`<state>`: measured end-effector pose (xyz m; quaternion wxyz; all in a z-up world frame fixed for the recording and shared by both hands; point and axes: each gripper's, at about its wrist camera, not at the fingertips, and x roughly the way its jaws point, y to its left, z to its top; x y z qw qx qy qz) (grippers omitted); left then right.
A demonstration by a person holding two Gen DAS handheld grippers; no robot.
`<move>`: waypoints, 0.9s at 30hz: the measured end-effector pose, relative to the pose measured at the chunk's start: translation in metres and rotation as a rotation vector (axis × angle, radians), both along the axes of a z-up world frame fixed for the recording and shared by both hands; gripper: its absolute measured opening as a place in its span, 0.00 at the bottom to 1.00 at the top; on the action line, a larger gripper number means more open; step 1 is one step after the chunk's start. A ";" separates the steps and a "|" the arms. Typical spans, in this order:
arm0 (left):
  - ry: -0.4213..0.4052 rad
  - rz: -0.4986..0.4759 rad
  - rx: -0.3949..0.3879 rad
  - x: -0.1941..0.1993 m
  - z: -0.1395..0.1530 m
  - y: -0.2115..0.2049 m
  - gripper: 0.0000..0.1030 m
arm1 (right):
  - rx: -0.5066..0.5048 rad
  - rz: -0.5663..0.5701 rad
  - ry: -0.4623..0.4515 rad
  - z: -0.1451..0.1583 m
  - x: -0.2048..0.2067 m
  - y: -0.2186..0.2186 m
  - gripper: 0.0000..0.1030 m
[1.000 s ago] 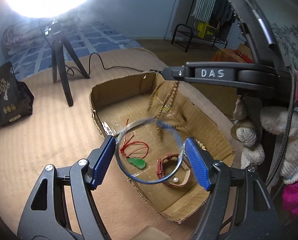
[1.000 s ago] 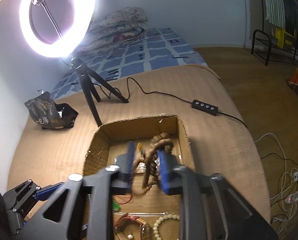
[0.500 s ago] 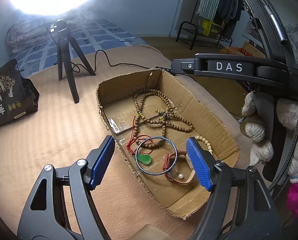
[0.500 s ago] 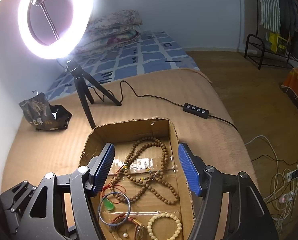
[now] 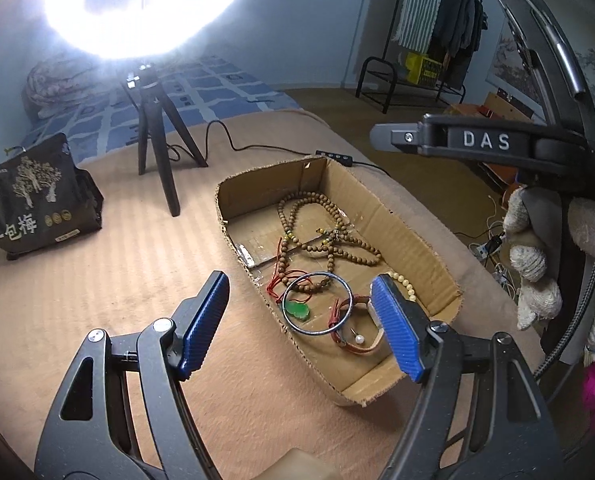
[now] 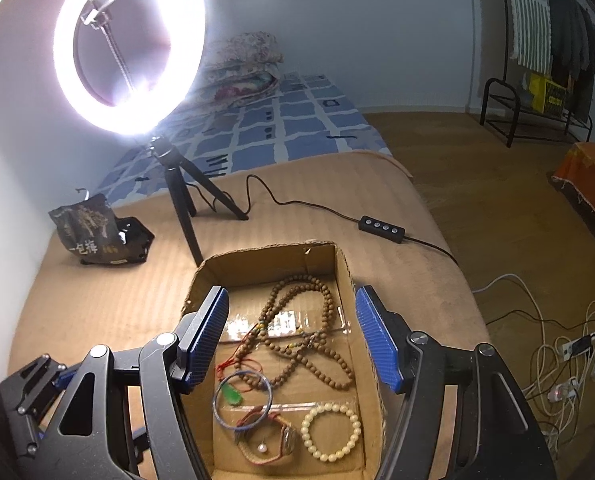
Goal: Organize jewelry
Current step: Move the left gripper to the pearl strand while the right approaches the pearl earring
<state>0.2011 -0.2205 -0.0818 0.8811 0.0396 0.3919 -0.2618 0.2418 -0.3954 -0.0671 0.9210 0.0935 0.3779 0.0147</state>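
An open cardboard box (image 5: 413, 236) (image 6: 345, 264) lies on the tan blanket. In it lie a long brown bead necklace (image 5: 321, 236) (image 6: 297, 340), a blue-grey bangle (image 5: 317, 303) (image 6: 242, 399), a green pendant on a red cord (image 5: 296, 310) (image 6: 233, 395), a brown strap watch with a pearl (image 5: 353, 330) (image 6: 271, 442) and a cream bead bracelet (image 6: 331, 432). My left gripper (image 5: 303, 324) is open and empty, above the box's near end. My right gripper (image 6: 291, 340) is open and empty, above the box.
A ring light on a black tripod (image 5: 157, 152) (image 6: 185, 208) stands behind the box, its cable and switch (image 6: 381, 229) running right. A dark snack bag (image 5: 37, 196) (image 6: 97, 232) lies at the left. The bed edge drops to a floor with cables (image 6: 557, 368).
The right gripper opened and dropped the bead necklace into the box. The left gripper let go of the bangle, which now lies in the box. Both grippers pulled back slightly.
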 end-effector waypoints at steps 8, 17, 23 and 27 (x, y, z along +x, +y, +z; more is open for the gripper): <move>-0.046 0.003 -0.003 -0.030 0.022 0.025 0.74 | 0.033 -0.032 -0.033 0.020 -0.033 -0.003 0.64; -0.088 0.053 0.037 -0.061 0.030 0.076 0.74 | 0.020 -0.017 -0.046 0.023 -0.065 0.011 0.66; -0.110 0.090 0.073 -0.078 0.032 0.117 0.74 | 0.020 0.038 -0.049 0.024 -0.081 0.041 0.66; -0.118 0.134 0.075 -0.085 0.034 0.153 0.74 | 0.026 0.092 -0.056 0.022 -0.090 0.069 0.66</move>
